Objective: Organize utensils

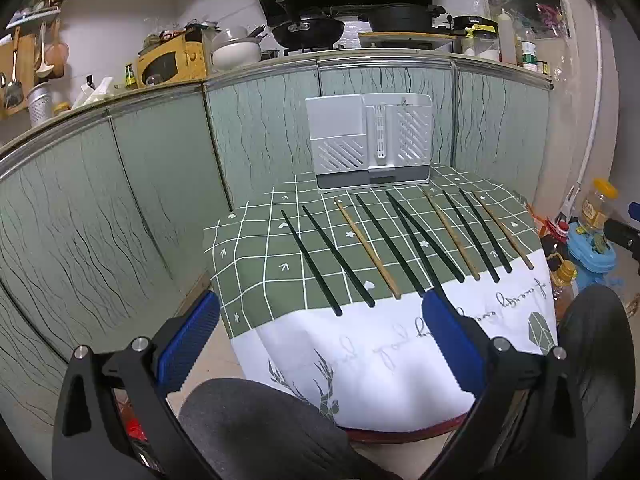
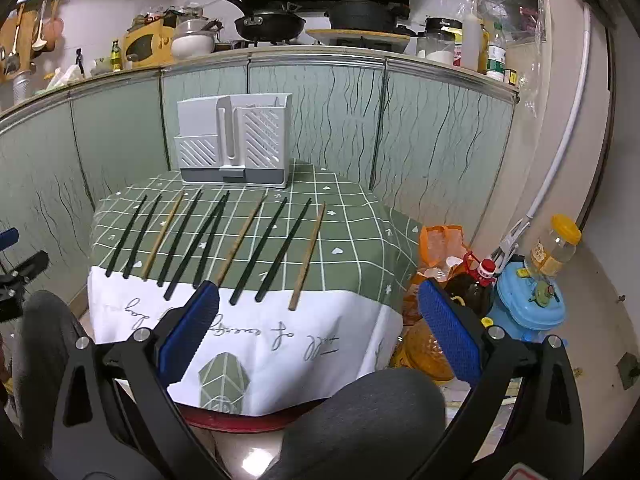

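Note:
Several chopsticks lie side by side on a small table with a green checked cloth (image 1: pixel 256 240) (image 2: pixel 352 216). Most are dark green (image 1: pixel 310 262) (image 2: pixel 280 246); three are bamboo-coloured (image 1: pixel 368 246) (image 2: pixel 308 256). Two dark ones cross near the middle (image 1: pixel 416 236) (image 2: pixel 208 236). A white slotted utensil holder (image 1: pixel 368 144) (image 2: pixel 232 140) stands upright at the table's far edge. My left gripper (image 1: pixel 320 320) hangs open in front of the table's near edge, with nothing between its blue pads. My right gripper (image 2: pixel 320 312) is open too, off the table's near right corner.
A person's knees in grey trousers (image 1: pixel 256 420) (image 2: pixel 360 412) sit under the grippers. Green cabinet fronts (image 1: pixel 120 200) rise behind the table. Bottles, an orange bag and a blue container (image 2: pixel 528 300) crowd the floor to the right. The counter above holds pans and jars.

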Tool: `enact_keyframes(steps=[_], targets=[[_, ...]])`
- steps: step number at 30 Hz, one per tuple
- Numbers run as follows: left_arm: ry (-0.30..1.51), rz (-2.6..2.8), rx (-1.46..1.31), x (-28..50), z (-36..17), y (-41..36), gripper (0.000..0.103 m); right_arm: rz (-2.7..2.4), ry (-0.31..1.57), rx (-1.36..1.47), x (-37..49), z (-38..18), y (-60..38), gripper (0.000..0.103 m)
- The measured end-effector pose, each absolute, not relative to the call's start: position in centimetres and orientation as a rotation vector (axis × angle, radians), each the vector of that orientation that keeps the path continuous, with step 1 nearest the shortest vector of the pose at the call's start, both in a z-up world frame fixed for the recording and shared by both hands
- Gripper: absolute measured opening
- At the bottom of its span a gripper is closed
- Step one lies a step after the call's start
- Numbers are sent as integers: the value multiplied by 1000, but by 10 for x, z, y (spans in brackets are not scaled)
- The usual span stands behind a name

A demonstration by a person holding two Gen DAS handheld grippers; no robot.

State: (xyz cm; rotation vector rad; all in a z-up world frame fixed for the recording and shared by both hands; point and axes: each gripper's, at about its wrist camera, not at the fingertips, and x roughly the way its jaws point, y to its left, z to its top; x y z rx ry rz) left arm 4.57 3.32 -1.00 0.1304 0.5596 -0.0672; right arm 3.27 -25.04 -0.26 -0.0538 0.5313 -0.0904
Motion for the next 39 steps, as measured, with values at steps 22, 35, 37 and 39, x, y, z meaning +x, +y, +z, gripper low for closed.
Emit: enact_keyframes(steps=[22, 35, 37, 39], targets=[[609, -18, 19, 131, -36, 51, 99, -6, 602, 8, 117, -26, -280, 95], [694, 62, 38, 168, -80, 40, 67, -12, 679, 12, 160, -67, -271, 95], [711, 62, 44, 173, -86, 39, 60, -16, 684, 11, 164, -72, -270, 95], [724, 49, 42, 176, -90, 37, 53, -42, 693, 1, 169, -76, -268, 94]])
